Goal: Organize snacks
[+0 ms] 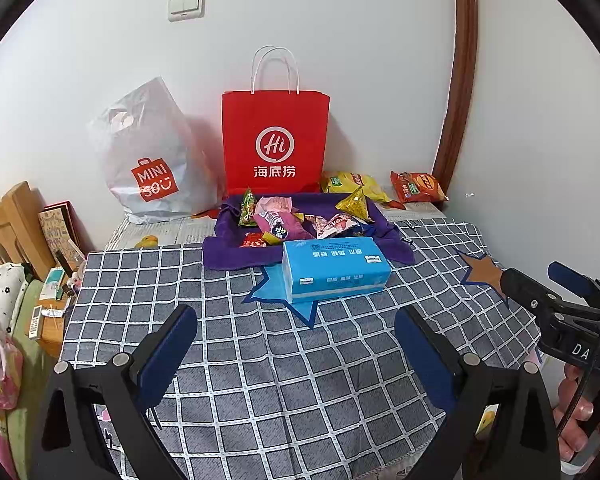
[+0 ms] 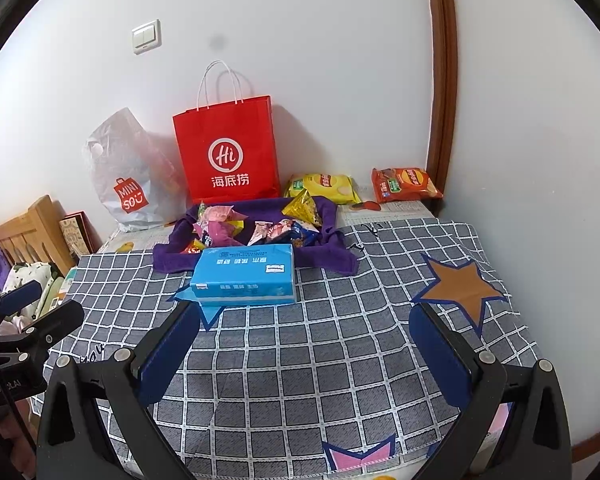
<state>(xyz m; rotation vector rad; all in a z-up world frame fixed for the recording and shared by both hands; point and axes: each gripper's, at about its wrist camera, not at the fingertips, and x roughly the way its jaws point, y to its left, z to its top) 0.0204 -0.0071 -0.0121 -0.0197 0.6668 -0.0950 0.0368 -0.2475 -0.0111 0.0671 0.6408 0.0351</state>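
Observation:
A purple cloth tray at the table's far side holds several small snack packets. A yellow chip bag and an orange chip bag lie behind it by the wall. A blue tissue pack lies in front of the tray. My left gripper is open and empty above the checked cloth. My right gripper is open and empty too; it also shows in the left wrist view.
A red paper bag and a white Miniso plastic bag stand against the wall. The checked tablecloth has star patches. A wooden bed frame and clutter lie left. Walls close the back and right.

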